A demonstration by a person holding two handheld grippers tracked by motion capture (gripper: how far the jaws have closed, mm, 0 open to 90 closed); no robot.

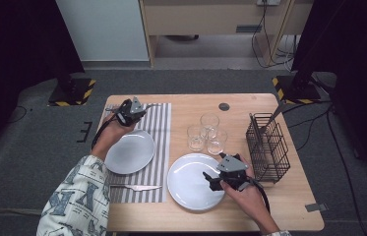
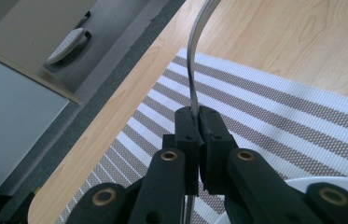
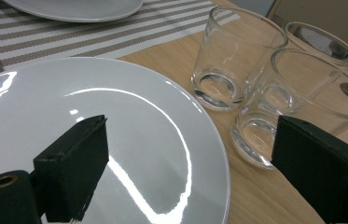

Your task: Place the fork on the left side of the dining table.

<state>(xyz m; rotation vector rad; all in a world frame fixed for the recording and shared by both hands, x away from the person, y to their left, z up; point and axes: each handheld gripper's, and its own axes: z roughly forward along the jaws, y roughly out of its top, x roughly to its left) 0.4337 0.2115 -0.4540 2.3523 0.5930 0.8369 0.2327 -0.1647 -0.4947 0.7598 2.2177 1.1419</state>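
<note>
The left tongs (image 2: 198, 122) are closed tight on a thin piece of metal cutlery (image 2: 194, 70), gripping its flat silver handle edge-on between the two black pads. The handle rises out of the tongs in a slim, gently curved strip, pale grey and glossy, running up and away towards the top of the left gripper view; its far end is cut off there, so which kind of cutlery it is cannot be told. In the high view the left tongs (image 1: 131, 111) hold it over the far end of the striped placemat (image 1: 159, 128), with the metal tip (image 1: 150, 105) poking out to the right of the tongs. Below the tongs lies the grey-and-white striped mat, and just nearer the person sits a white plate (image 1: 130, 152) on that mat. A table knife (image 1: 139, 187) lies on the mat's near edge, well apart from the left tongs.

The right tongs (image 1: 211, 180) stand wide open and grip nothing; they hover over the right part of a second white plate (image 1: 188, 182) resting on the wooden table (image 1: 240, 105). Just beyond them stand three clear glass tumblers (image 3: 237, 60), clustered together. A black wire cutlery basket (image 1: 268, 146) stands to their right
</note>
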